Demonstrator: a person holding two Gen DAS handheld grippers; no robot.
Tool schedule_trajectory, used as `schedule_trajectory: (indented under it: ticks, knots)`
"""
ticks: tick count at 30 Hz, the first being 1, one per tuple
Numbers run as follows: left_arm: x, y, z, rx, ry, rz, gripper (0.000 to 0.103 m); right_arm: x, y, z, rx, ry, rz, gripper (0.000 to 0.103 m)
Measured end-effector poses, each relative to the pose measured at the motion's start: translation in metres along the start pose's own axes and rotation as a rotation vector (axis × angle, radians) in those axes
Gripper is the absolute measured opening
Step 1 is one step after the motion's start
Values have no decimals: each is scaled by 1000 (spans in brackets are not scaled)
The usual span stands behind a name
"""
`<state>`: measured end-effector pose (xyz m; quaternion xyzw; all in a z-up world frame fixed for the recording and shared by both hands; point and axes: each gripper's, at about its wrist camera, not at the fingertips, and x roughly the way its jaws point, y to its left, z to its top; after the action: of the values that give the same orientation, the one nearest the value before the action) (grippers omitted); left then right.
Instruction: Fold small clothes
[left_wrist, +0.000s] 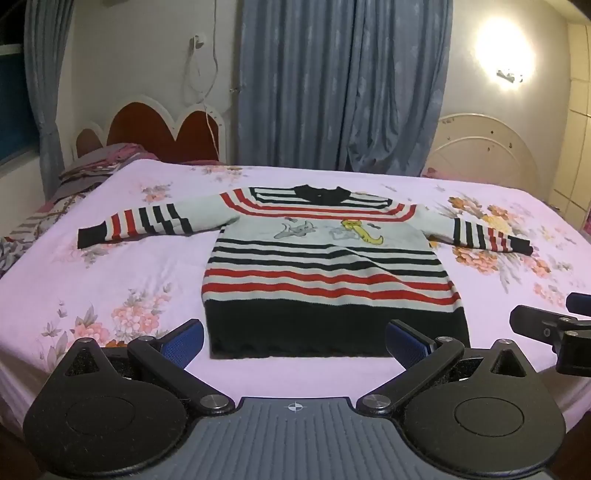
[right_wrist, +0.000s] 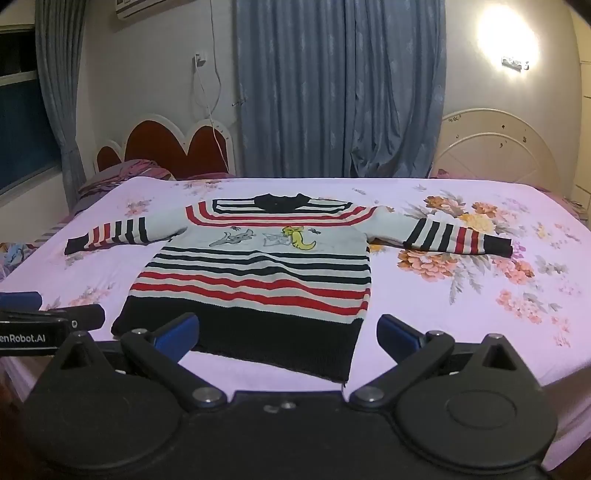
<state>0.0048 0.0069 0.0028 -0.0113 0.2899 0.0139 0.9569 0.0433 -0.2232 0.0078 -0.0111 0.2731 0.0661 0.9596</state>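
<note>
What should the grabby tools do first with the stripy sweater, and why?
Probably reach for a sleeve first. The sweater lies flat on the bed with both sleeves spread wide, nothing folded yet. Both tools are open and empty, short of the dark hem. The left tool could go to the left sleeve and fold it across the chest.

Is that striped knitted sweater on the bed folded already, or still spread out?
Spread out. The striped knitted sweater lies flat on the pink floral bedsheet, both sleeves stretched sideways, dark hem nearest, no fold in it.
</note>
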Motion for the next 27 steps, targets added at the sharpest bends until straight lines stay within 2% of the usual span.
schedule_trajectory:
  ticks: [27]
  knots:
    - [4, -4, 8, 12, -6, 15, 103, 0, -3, 0, 4, -3, 3, 102]
